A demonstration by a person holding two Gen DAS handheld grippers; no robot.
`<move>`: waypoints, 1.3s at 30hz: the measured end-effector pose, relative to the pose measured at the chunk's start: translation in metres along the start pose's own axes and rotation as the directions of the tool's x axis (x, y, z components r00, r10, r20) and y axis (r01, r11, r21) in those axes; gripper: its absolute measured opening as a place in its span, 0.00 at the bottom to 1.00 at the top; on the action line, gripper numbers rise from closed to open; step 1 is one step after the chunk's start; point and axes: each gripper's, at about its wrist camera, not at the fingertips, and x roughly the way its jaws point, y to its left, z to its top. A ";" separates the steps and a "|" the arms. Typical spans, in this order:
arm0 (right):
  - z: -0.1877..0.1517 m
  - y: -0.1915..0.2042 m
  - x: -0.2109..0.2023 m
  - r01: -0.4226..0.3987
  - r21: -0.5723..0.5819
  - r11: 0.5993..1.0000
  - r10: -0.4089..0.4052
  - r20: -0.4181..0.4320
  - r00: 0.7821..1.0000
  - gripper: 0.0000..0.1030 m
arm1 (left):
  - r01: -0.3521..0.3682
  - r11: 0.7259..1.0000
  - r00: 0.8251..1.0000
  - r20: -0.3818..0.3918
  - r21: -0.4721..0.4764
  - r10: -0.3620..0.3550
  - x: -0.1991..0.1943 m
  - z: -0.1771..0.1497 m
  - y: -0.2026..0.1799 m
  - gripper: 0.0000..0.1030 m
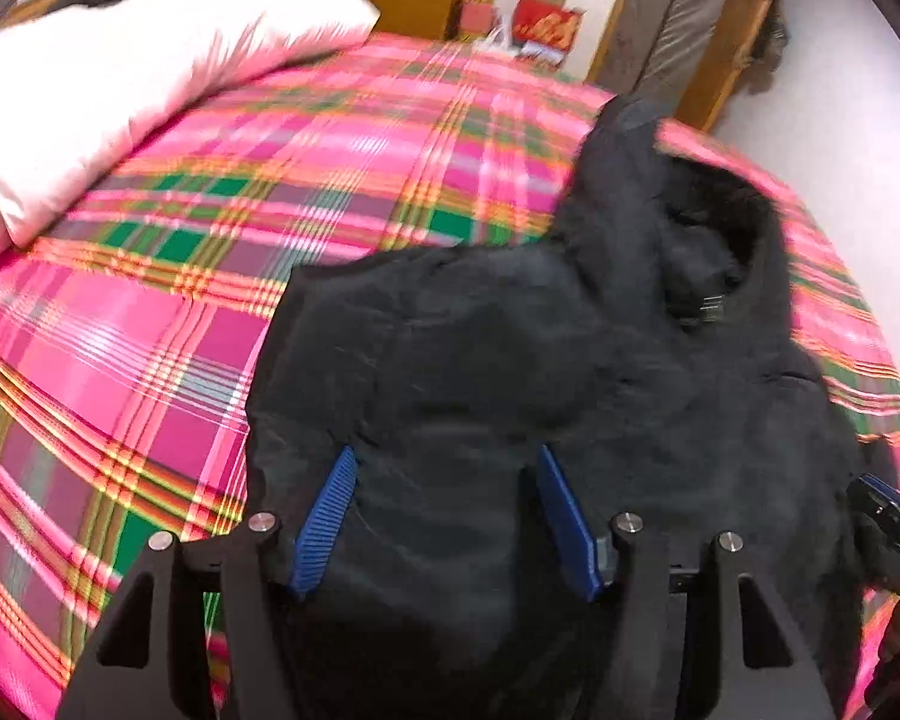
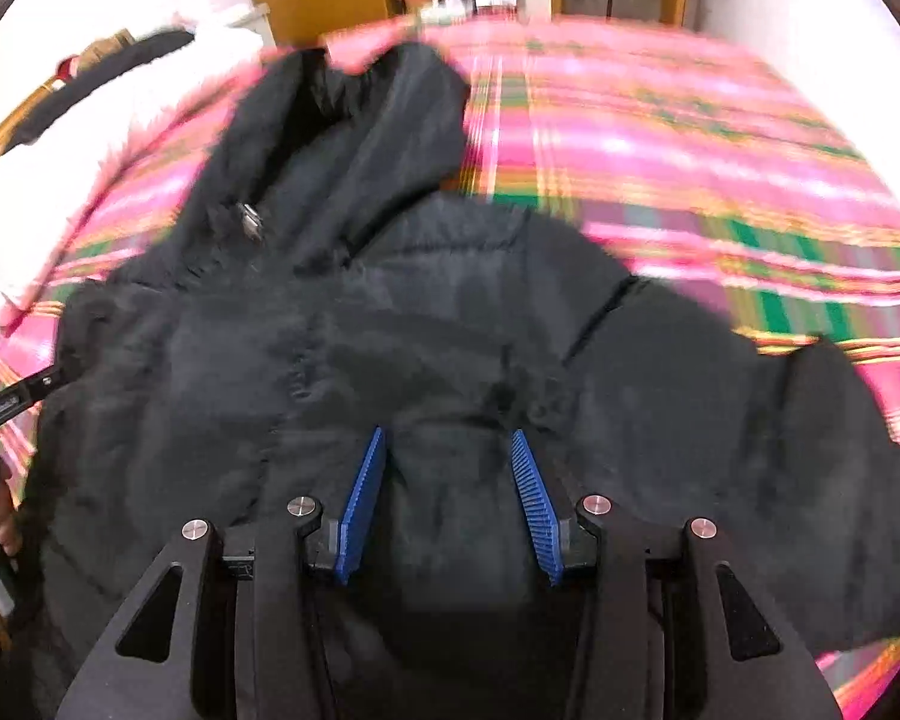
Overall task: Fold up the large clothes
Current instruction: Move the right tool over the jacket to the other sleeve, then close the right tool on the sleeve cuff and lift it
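A large black padded jacket (image 1: 510, 372) lies spread on the bed (image 1: 210, 276), over a pink, green and orange plaid cover. It is bulky and rumpled, its dark fabric puffed in soft folds. The hood (image 2: 354, 138) sits at the far end, slumped open and crumpled, with a small metal zipper pull (image 2: 251, 222) showing at the collar. The body runs toward the near edge of the bed — one side bunched up, a sleeve (image 2: 810, 432) trailing outward at the right.

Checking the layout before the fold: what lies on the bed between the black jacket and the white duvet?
Only bare plaid bedsheet. In the left wrist view, nothing rests on it between the black jacket and the white duvet.
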 end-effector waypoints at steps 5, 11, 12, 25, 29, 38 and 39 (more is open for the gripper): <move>-0.047 -0.034 -0.060 -0.011 0.115 0.993 0.008 0.033 0.999 0.45 | 0.069 0.995 0.995 0.066 0.071 -0.074 -0.055 -0.026 -0.026 0.62; -0.104 -0.079 -0.100 0.054 0.261 0.964 -0.064 0.033 0.997 0.47 | 0.092 0.984 0.993 0.064 0.150 -0.102 -0.087 -0.064 -0.061 0.62; -0.112 -0.086 -0.104 0.064 0.284 0.957 -0.077 0.032 0.997 0.50 | 0.089 0.982 0.993 0.059 0.164 -0.100 -0.089 -0.071 -0.067 0.62; -0.135 -0.162 -0.103 0.101 0.494 0.864 -0.127 0.020 0.992 0.61 | 0.060 0.955 0.995 0.057 0.289 -0.080 -0.058 -0.074 -0.103 0.62; -0.145 -0.204 -0.091 0.108 0.625 0.773 -0.142 0.004 0.990 0.61 | 0.052 0.963 0.995 0.069 0.264 -0.072 -0.043 -0.057 -0.099 0.62; -0.164 -0.277 -0.076 0.069 0.830 0.554 -0.188 0.044 0.981 0.61 | 0.043 0.974 0.996 0.068 0.224 -0.059 -0.026 -0.044 -0.092 0.62; -0.162 -0.279 -0.075 0.069 0.834 0.548 -0.197 0.049 0.979 0.61 | 0.042 0.973 0.996 0.069 0.228 -0.059 -0.025 -0.044 -0.093 0.62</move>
